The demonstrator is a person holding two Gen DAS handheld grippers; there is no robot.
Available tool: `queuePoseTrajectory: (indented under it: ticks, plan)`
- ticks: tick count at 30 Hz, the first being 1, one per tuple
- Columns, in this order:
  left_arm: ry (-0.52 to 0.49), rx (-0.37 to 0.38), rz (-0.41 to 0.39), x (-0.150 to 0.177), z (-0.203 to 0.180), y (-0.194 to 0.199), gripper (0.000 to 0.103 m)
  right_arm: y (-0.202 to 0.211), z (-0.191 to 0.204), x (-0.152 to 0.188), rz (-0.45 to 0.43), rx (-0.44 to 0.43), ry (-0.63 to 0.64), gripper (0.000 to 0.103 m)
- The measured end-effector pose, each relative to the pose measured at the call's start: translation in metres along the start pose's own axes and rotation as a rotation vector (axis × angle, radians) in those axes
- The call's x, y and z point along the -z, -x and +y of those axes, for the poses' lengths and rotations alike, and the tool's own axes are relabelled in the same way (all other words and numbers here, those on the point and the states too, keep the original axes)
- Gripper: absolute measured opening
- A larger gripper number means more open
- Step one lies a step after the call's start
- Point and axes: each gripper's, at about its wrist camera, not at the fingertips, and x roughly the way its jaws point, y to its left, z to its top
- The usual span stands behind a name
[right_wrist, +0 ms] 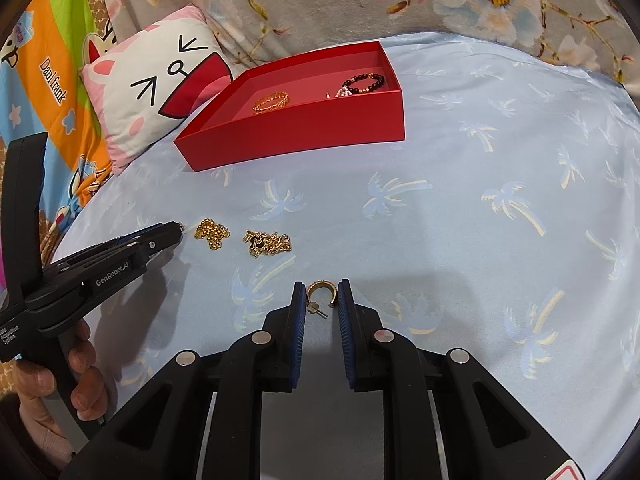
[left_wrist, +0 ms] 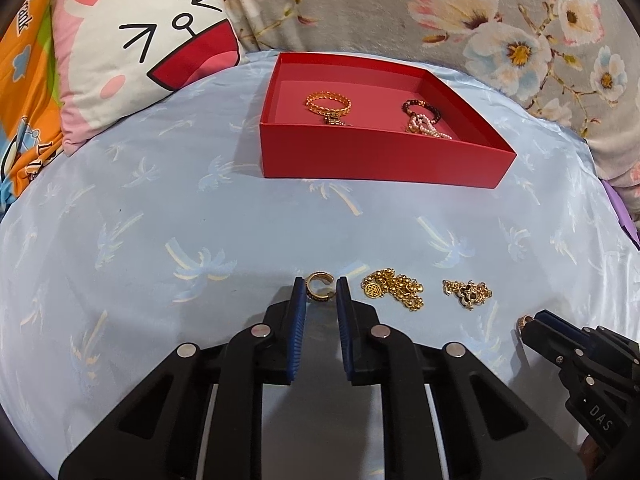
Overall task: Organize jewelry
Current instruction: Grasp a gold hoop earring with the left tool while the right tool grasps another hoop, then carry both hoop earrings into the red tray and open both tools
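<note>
jewelry lies on a pale blue bed sheet (left_wrist: 200, 208) printed with palm trees. left gripper (left_wrist: 320, 290) has its jaws parted around a gold ear cuff (left_wrist: 319, 287); whether the pads touch it cannot be told. right gripper (right_wrist: 322, 294) likewise has its jaws apart on either side of a gold hoop earring (right_wrist: 320, 294), its post pointing back toward the camera; contact cannot be told here either. between the two pieces, on the sheet, sit a gold chain (left_wrist: 394, 290) with a round charm and, just beside it, a second gold piece (left_wrist: 467, 292) with a dark center. farther back rests an open red box (left_wrist: 380, 156), holding a gold bangle (left_wrist: 329, 104) on its left and a dark bead bracelet (left_wrist: 422, 110) with a pearl strand (left_wrist: 430, 130) on its right. a cat-face pillow (left_wrist: 140, 52) leans left of the box, a floral blanket (left_wrist: 500, 20) behind.
</note>
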Motion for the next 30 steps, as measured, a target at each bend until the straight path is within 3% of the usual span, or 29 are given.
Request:
queuePoseTrajectory:
  ticks: [21,30]
  plan:
    - [0.068,0.023,0.014,0.027,0.020,0.028,0.015,0.014,-0.005,0.006,-0.025,-0.035,-0.030,0.016]
    - [0.076,0.052,-0.058,-0.022,0.019,0.042,0.015,0.019,-0.008,-0.048,-0.091,-0.053,-0.016,0.016]
